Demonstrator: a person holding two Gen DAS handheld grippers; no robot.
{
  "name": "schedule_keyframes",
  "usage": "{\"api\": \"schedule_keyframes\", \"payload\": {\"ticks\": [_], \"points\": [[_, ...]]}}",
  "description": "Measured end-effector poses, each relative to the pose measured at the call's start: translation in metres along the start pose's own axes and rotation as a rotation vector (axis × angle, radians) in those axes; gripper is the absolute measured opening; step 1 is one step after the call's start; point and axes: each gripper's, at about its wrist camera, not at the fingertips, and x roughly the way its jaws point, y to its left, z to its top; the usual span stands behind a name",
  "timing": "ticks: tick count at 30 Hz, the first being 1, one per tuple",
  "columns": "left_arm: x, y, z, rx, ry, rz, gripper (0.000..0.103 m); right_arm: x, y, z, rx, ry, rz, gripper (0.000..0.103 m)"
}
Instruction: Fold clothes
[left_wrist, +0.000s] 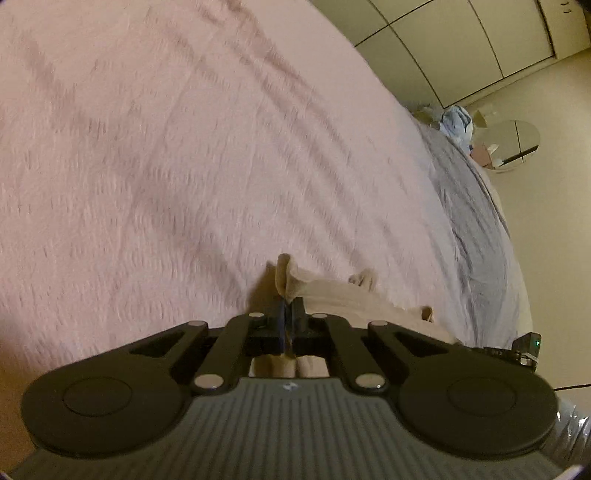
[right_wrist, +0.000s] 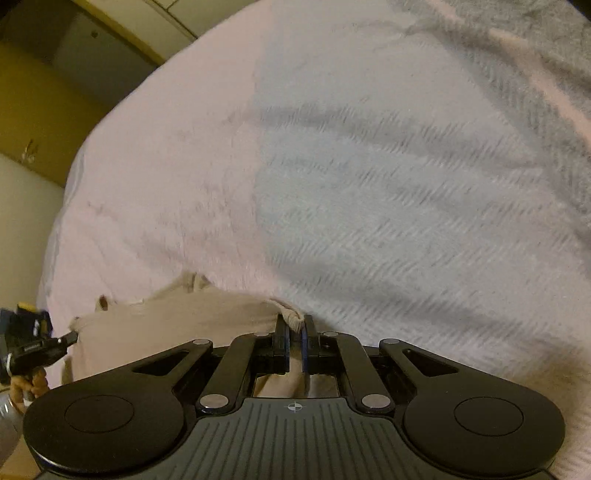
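- I see the pink fleece blanket (left_wrist: 177, 155) filling most of the left wrist frame and spreading over the bed; in the right wrist frame its surface (right_wrist: 166, 206) takes the left-centre.
- A pale grey-white textured cover (right_wrist: 388, 206) fills the centre and right of the right wrist frame, lying on the pink one.
- A grey sheet (left_wrist: 476, 221) runs down the right side of the left wrist frame, along the bed edge.
- Cream wardrobe doors (left_wrist: 461, 33) sit in the upper right of that frame.
- The beige garment (left_wrist: 354, 299) lies low in the frame, just above my gripper body, stretched between both grippers; in the right wrist frame it (right_wrist: 173, 325) spans the lower left.
- My left gripper (left_wrist: 287, 314) is closed tight, a bunched edge of the garment pinched between its pads and sticking up past the tips.
- My right gripper (right_wrist: 294, 328) is nearly closed, with a fold of the same garment caught at its tips.
- A blue bundle of cloth (left_wrist: 456, 122) sits at the far right edge of the bed.
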Motion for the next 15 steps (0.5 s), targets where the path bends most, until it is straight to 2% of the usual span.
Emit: {"api": "schedule_keyframes", "payload": {"ticks": [2,7,10,12,15], "points": [[-0.001,0.000,-0.004,-0.001,-0.005,-0.009,0.000,0.006,-0.007,0.003,0.069,0.008,-0.015,0.004],[-0.025,-0.018,0.004,0.069,-0.088,-0.058,0.000,0.010,0.000,0.010,0.028,-0.018,-0.057,0.004],[-0.032,-0.029,0.013,0.110,-0.130,-0.058,0.000,0.013,0.003,0.015,0.003,-0.033,-0.082,0.004],[-0.026,-0.027,0.016,0.108,-0.134,-0.042,0.000,0.015,0.006,0.017,-0.014,-0.044,-0.098,0.004],[-0.005,-0.024,0.017,0.125,-0.091,0.018,0.000,0.018,0.010,0.022,-0.039,-0.059,-0.123,0.004]]}}
